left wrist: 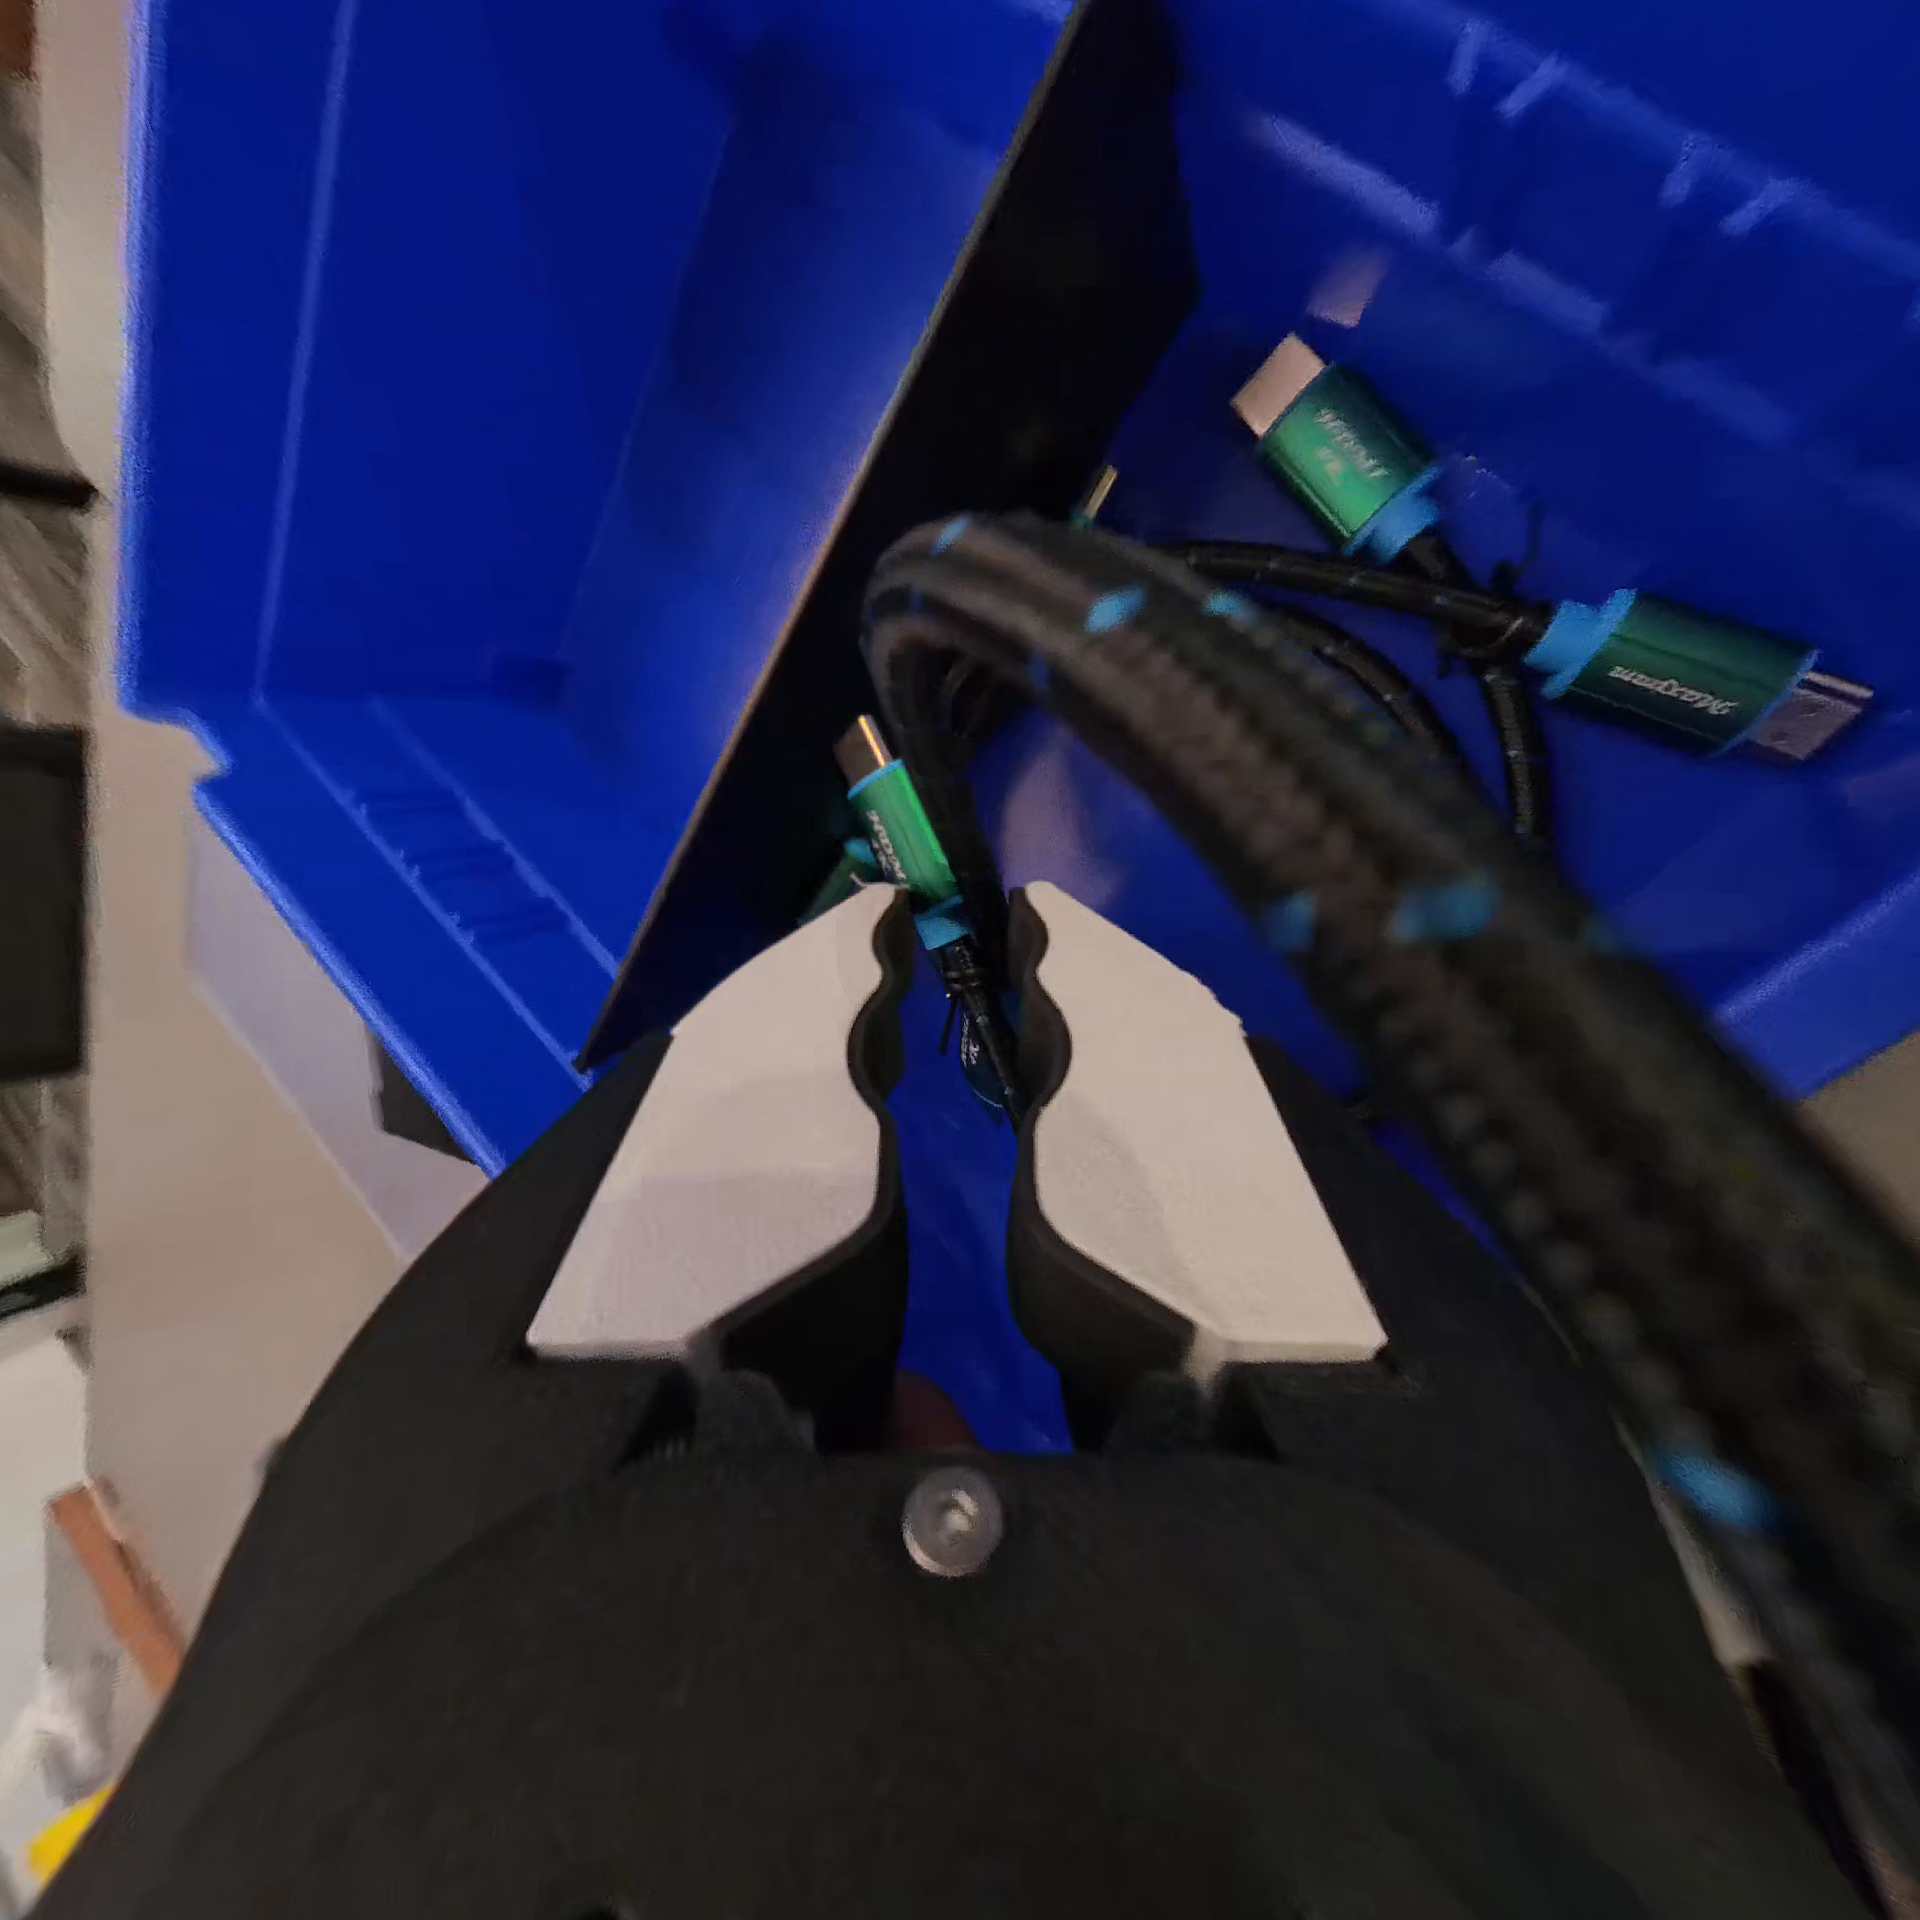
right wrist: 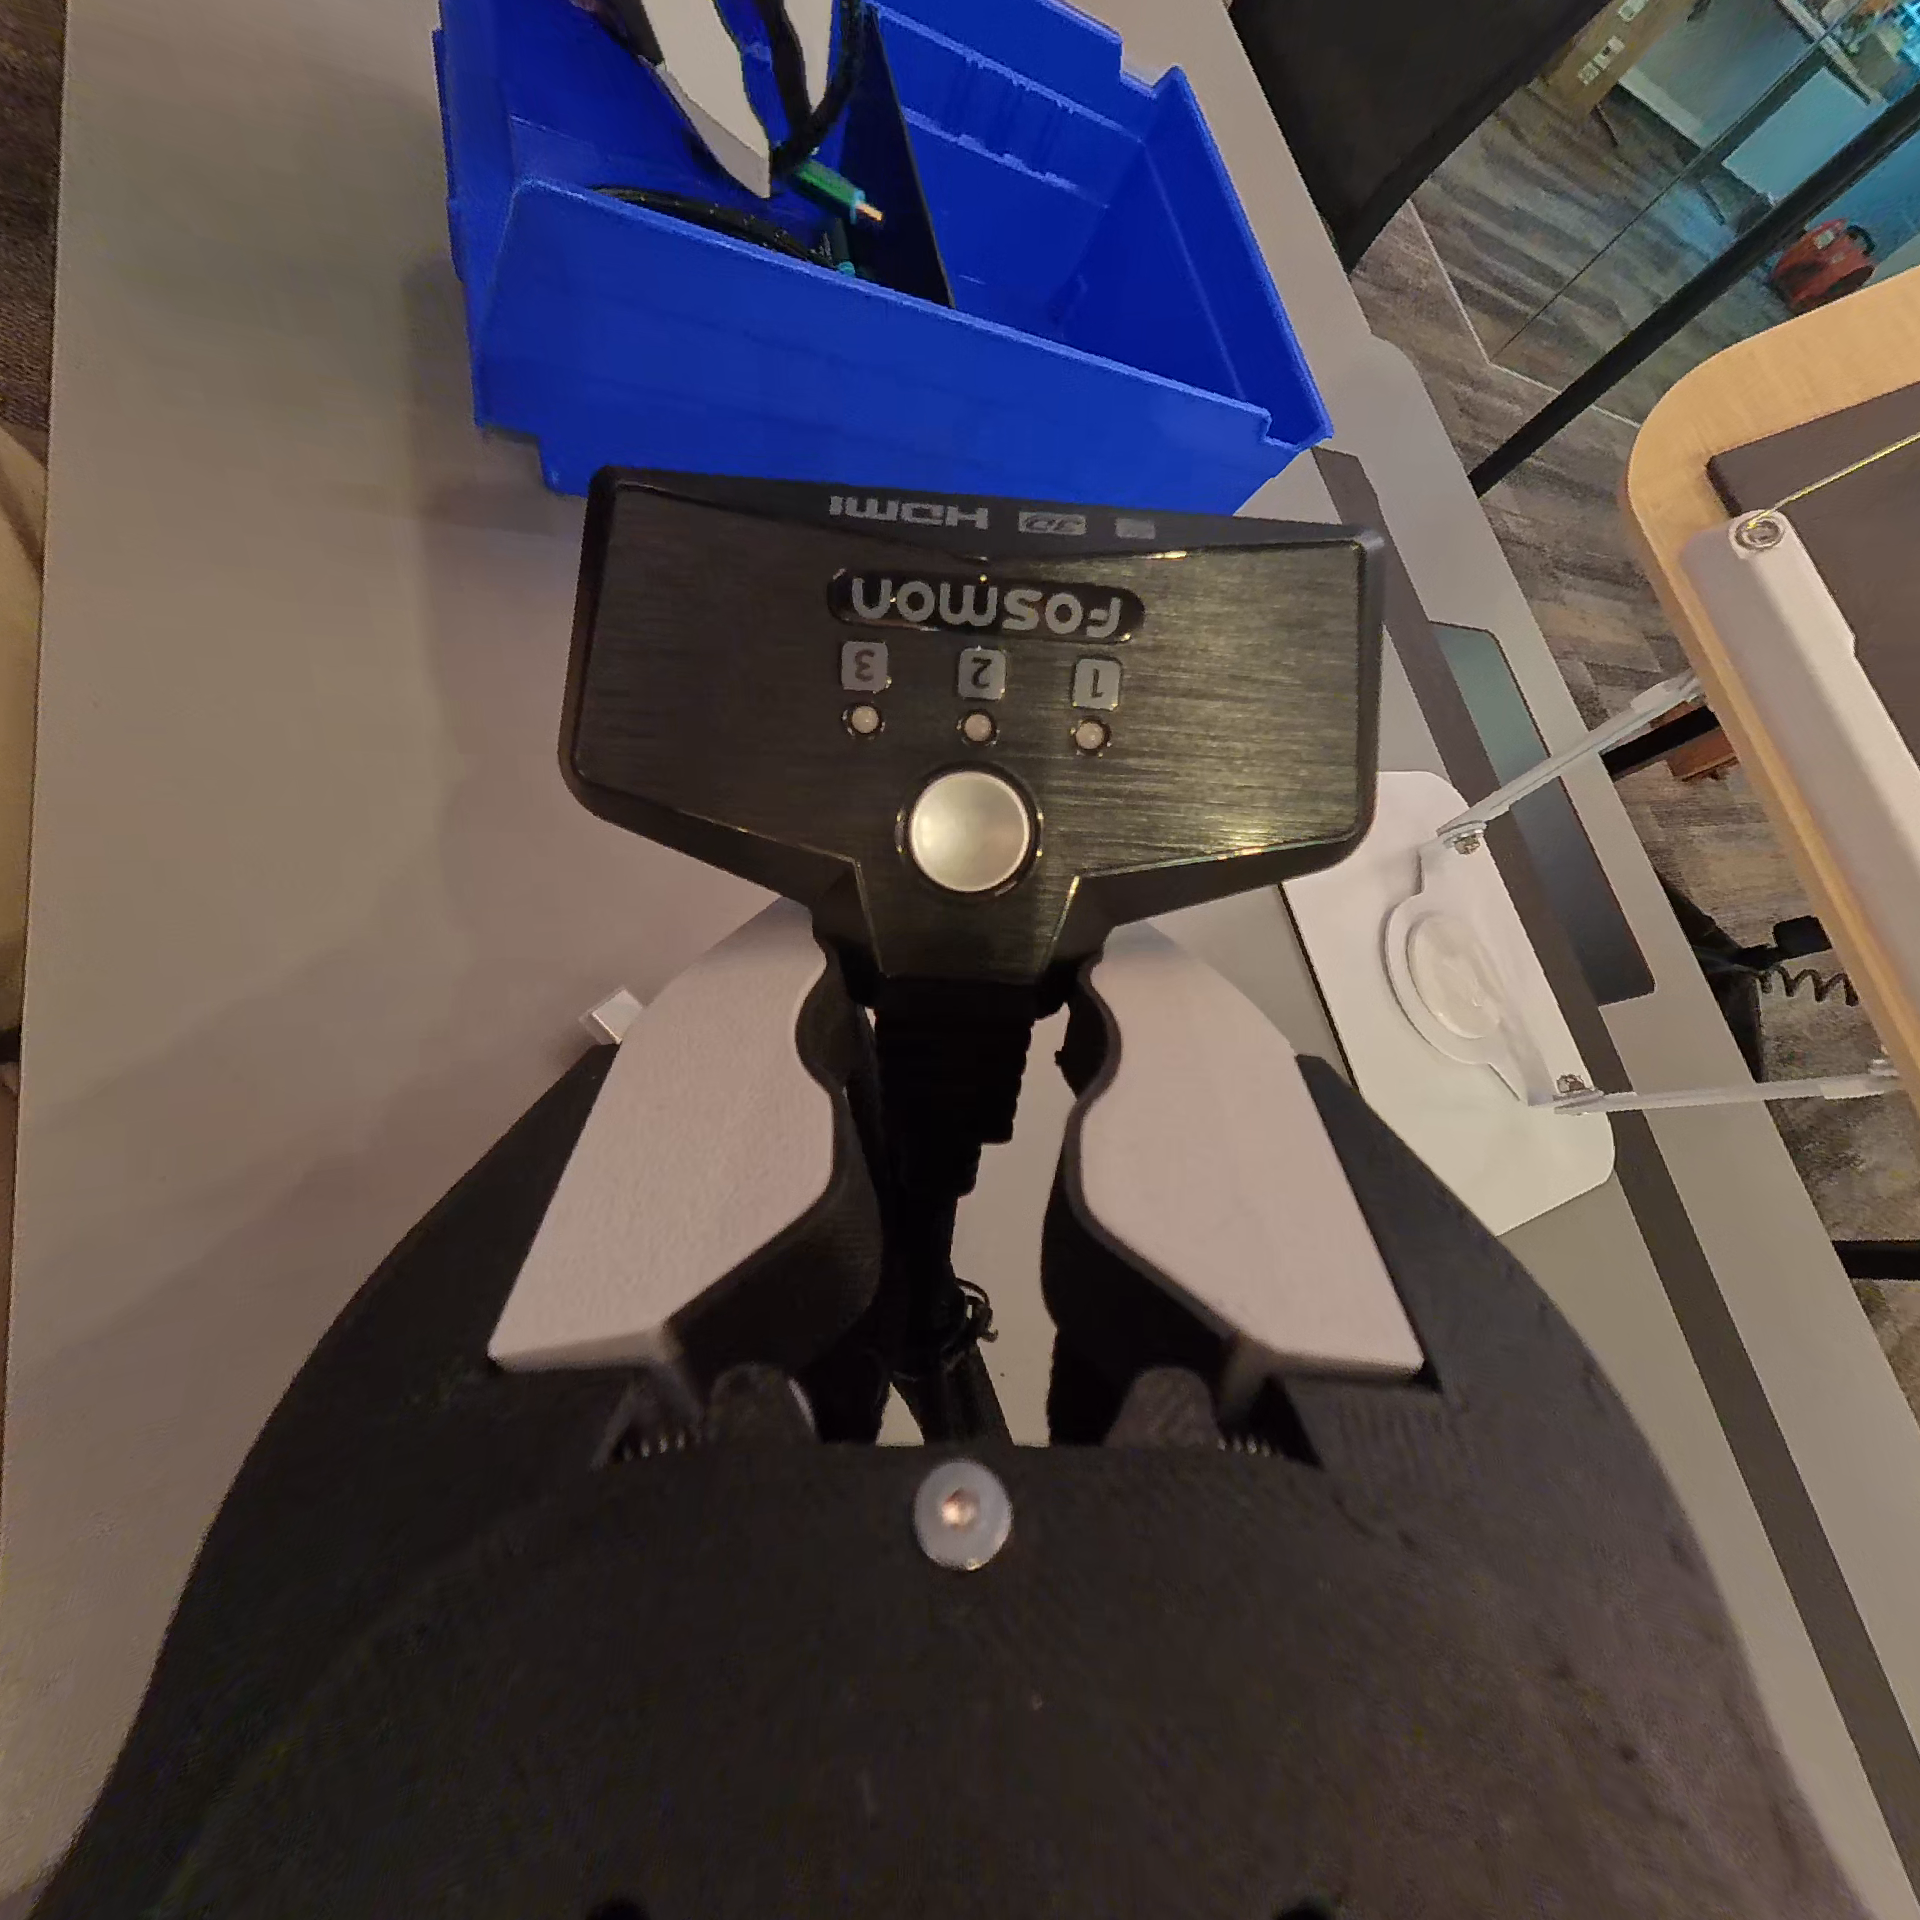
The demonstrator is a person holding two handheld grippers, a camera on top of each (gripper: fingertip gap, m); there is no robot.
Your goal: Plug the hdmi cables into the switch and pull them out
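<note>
My left gripper (left wrist: 961, 920) is shut on a thin black HDMI cable just behind its green plug (left wrist: 899, 821), inside the right compartment of a blue bin (left wrist: 416, 416), next to the black divider (left wrist: 987, 468). Two more green plugs (left wrist: 1335, 447) (left wrist: 1704, 681) lie in that compartment. A thick braided cable bundle (left wrist: 1299, 790) arches over them. My right gripper (right wrist: 961, 997) is shut on the narrow rear neck of the black HDMI switch (right wrist: 966, 665), held above the grey table (right wrist: 260, 623). The right wrist view shows the left gripper (right wrist: 717, 114) and the held plug (right wrist: 831, 197) in the bin (right wrist: 831, 353).
The bin's left compartment holds nothing. A white stand base (right wrist: 1455, 987) with thin metal arms sits at the table's right edge. A wooden-edged table (right wrist: 1766, 623) lies beyond it. A small white block (right wrist: 613, 1013) lies by my right gripper's left finger. One gripper's finger ends stand about 30 cm off the other's.
</note>
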